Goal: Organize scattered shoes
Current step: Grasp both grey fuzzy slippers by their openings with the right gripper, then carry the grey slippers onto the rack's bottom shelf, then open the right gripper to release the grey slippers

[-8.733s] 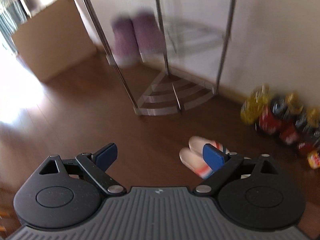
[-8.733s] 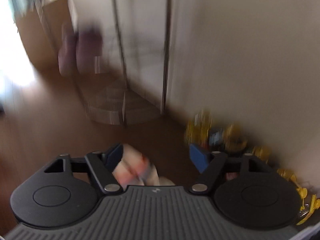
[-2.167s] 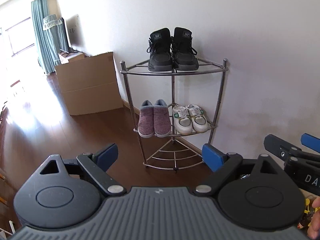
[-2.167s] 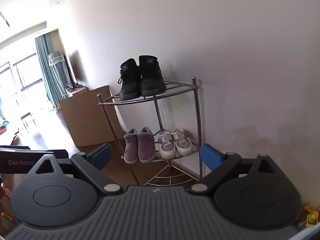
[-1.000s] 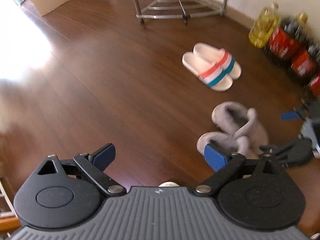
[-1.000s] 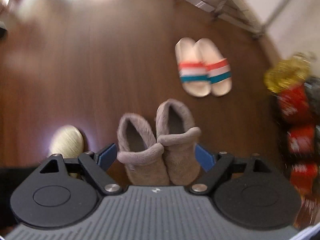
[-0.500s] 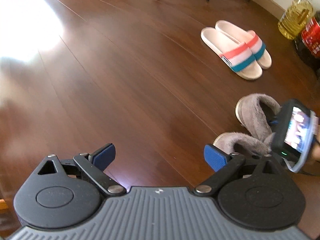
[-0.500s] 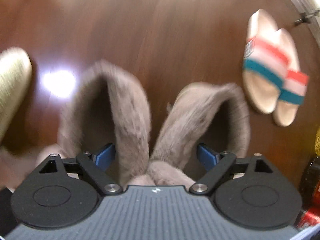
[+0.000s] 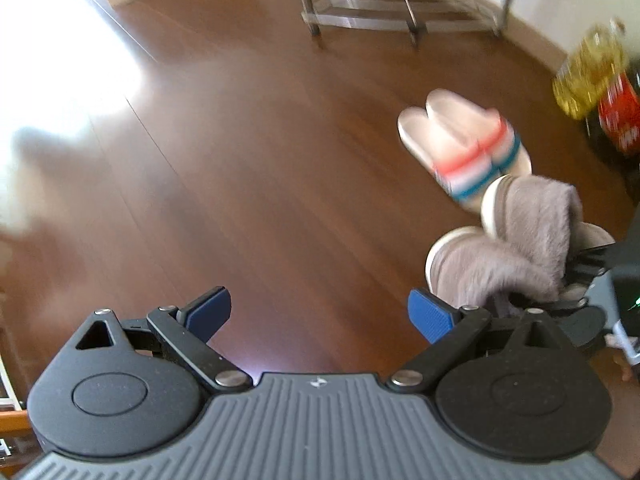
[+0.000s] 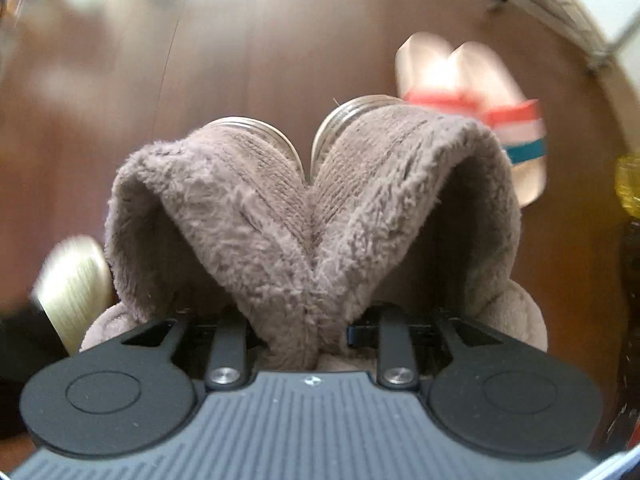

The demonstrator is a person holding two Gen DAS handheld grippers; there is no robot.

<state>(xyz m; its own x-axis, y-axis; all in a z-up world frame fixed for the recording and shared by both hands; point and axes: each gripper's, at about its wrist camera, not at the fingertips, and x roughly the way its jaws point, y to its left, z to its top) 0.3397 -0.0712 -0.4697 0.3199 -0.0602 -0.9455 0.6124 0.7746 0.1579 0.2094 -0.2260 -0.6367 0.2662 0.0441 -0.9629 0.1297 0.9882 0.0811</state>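
A pair of grey fuzzy slippers [image 10: 304,208] fills the right wrist view, their inner collars squeezed together between the fingers of my right gripper [image 10: 304,328]. Its jaws are closing and pinch both collars. The slippers tilt toes-down and their pale soles show. In the left wrist view the same slippers [image 9: 532,240] hang at the right edge from the right gripper [image 9: 592,276]. My left gripper [image 9: 320,312] is open over bare floor with nothing between its fingers. White slides with red and teal stripes [image 9: 468,148] lie side by side on the floor beyond the slippers [image 10: 480,92].
The foot of a metal corner shoe rack [image 9: 400,0] stands by the wall at the top. Bottles of oil and red-labelled drinks [image 9: 588,76] line the wall at the right. A pale yellow rounded thing [image 10: 72,280] sits at the lower left. Dark wood floor lies around.
The right gripper's fingers have drawn in on the grey slippers' inner collars, pressing them together. The slippers now tilt with their soles showing. The left view has swung and blurred.
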